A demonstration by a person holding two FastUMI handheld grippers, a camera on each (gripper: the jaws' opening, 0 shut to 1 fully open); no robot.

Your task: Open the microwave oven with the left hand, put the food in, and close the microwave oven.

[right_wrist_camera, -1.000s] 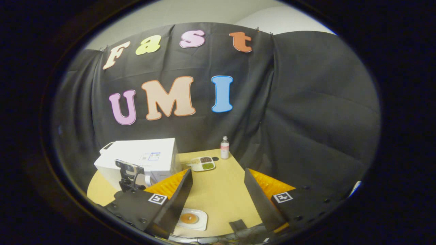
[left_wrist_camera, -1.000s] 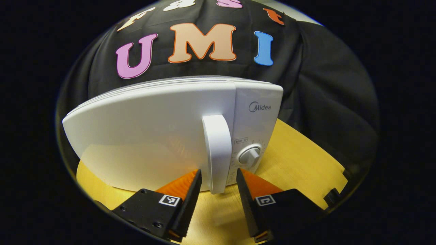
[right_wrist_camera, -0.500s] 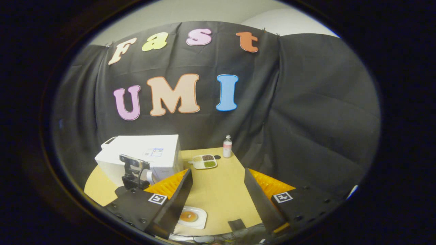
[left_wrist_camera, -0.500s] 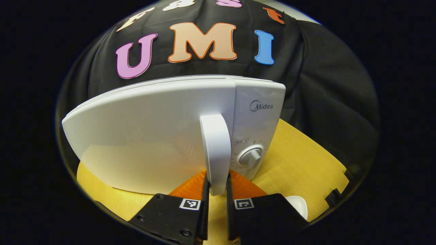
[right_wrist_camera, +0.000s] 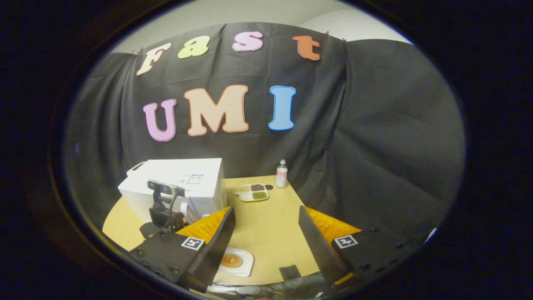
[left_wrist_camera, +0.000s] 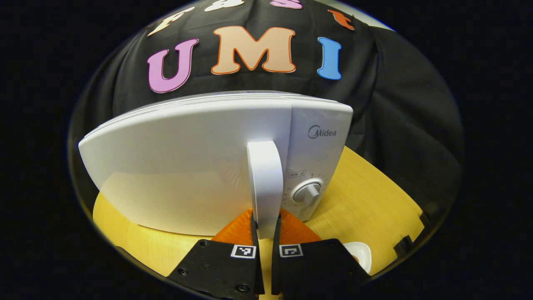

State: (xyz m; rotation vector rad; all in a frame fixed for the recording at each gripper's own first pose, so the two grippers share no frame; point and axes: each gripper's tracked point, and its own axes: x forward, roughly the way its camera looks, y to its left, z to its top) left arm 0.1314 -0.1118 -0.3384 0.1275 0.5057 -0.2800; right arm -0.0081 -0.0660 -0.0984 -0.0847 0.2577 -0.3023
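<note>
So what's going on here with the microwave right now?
The left tool is clamped on the lower end of the white microwave's door handle, and the door looks shut. The right tool hangs open above the wooden table, over a white plate with a round piece of food. A divided snack tray and a small bottle sit farther back.

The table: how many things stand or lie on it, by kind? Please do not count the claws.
Microwave oven: 1
Square plate with food: 1
Divided tray with three fillings: 1
Small bottle: 1
Total: 4 on the table
</note>
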